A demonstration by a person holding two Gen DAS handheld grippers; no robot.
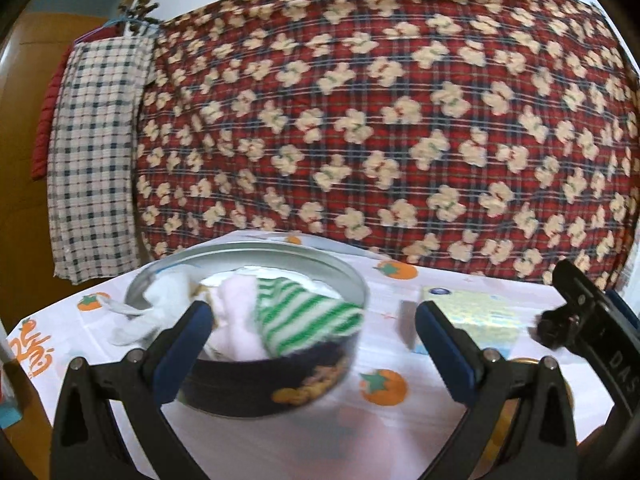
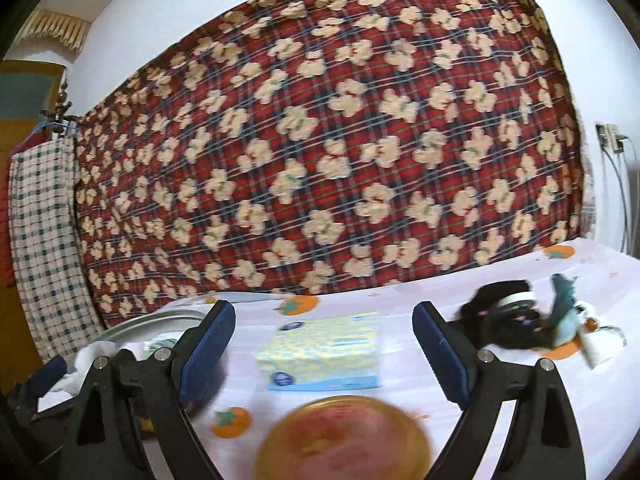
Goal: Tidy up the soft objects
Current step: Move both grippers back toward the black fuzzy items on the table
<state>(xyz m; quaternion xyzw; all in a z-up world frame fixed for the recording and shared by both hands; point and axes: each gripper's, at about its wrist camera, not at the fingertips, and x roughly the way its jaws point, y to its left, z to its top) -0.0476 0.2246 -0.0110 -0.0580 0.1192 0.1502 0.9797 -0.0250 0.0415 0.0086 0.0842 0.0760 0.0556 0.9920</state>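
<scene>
Landmark: round tin (image 1: 280, 380), dark side w/ printed biscuits, silver rim, lid off, standing on white tablecloth (image 1: 400, 360) w/ orange fruit print.

Contents & surrounds, all placed rel. to tin:
- Green/white striped cloth (image 1: 308, 316): inside tin, draped over its right rim.
- Pink cloth (image 1: 236, 312): inside tin, centre, touching striped piece on its left.
- White cloth (image 1: 160, 304): partly inside tin at left; a tail hangs out over left rim onto tablecloth.
- Tissue pack (image 2: 324, 354), yellow/blue, flat: right of tin, apart from it.
- Round yellowish lid (image 2: 344, 440) w/ reddish print, blurred: right of tin and nearer the cameras than tissue pack; lies flat.
- Black fluffy item (image 2: 508, 320) w/ small coloured specks: far right of tin, past tissue pack. A white band shows on top of it; what it is, cannot tell.
- Teal soft item (image 2: 564, 312): touching black item on side away from tin.
- Small white item w/ strap (image 2: 600, 344): furthest right from tin, blurred.
- Red plaid quilt w/ cream bears (image 1: 380, 100): hangs behind tin, fills backdrop.
- Blue/cream check cloth (image 1: 96, 152): hangs behind-left of tin.

Tongs:
- Left gripper (image 1: 314, 344): wide open, empty; left finger in front of tin's near rim, right finger right of tin, beside tissue pack.
- Right gripper (image 2: 324, 344): wide open, empty; right of tin, fingers either side of tissue pack as seen, above lid.
</scene>
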